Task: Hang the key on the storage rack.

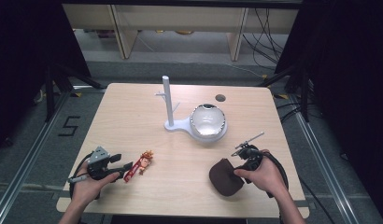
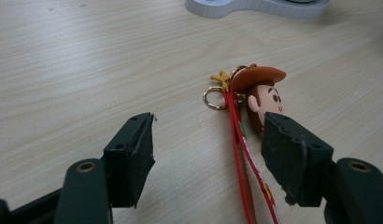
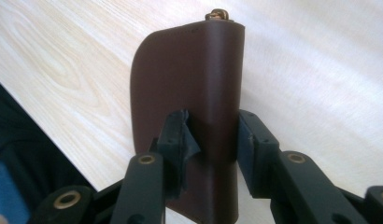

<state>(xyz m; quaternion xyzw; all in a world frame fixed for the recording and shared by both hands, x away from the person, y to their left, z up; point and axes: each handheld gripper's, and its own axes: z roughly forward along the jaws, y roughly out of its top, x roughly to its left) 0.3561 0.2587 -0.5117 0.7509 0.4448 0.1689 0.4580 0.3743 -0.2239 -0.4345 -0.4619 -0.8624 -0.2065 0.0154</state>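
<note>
Between the spread jaws of the left gripper (image 1: 120,166), a cowboy-head keychain (image 1: 144,161) is lying flat on the table (image 1: 133,121), its red strap (image 2: 245,158) running back toward the hand and its gold ring (image 2: 213,98) pointing away from the jaws; the pads are standing wide on either side and touching nothing. Beyond both tools, toward the far side, a white peg stand (image 1: 167,100) is rising from its base with a shiny bowl (image 1: 208,120) sitting on the wider end of that base. Near the front edge on the right, the right gripper (image 1: 237,171) is pinching a brown leather pouch (image 1: 224,177), its jaws pressed against the two faces with the leather folded upright between them. Judging from this, the step in hand is picking up the pouch, while the keychain is waiting for its own grasp; the next move probably calls for lifting the pouch clear without letting it slip, then carrying it toward the stand, perhaps to hang it by its top fitting. The right gripper view is revealing a small brass fitting (image 3: 218,15) at the pouch's far end and how deep the pads are biting, which the high view is too distant to give. The high view, in turn, is giving the stand and bowl in full, whereas the left gripper view is catching just the edge of the base.
</note>
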